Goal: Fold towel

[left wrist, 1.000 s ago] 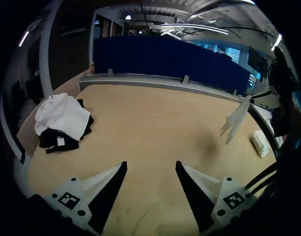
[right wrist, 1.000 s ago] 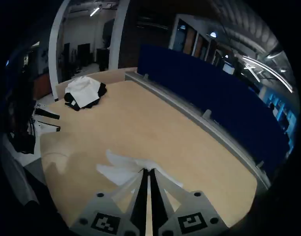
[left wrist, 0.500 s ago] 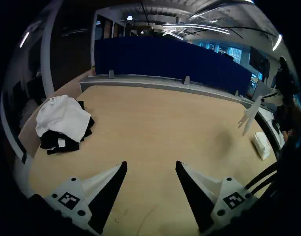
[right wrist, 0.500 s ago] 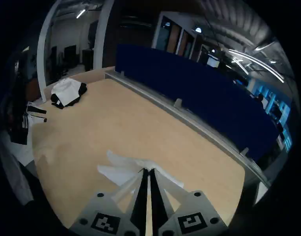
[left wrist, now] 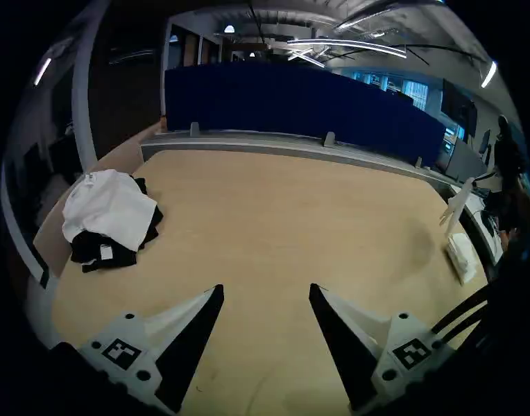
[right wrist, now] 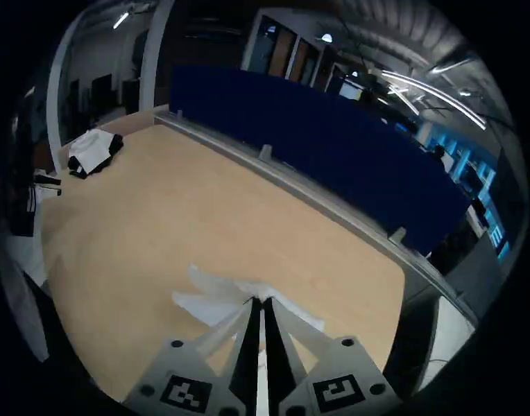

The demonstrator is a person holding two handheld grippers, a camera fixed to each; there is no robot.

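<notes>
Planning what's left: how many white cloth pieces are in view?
3. One held towel in the right gripper; a folded towel near the table edge; a white cloth atop dark clothes. The pile may hide more.

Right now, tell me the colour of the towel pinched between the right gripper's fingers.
White. The towel shows best in the right gripper view.

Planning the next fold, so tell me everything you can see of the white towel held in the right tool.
The towel is white, thin, soft-looking cloth, bunched into pleats. The right tool is shut on a gathered part, and folds fan out either side of its tips. It looks lifted above the wooden table; the left gripper view shows it dangling as a narrow strip near the table's edge. Only the tool seems to touch it.
</notes>
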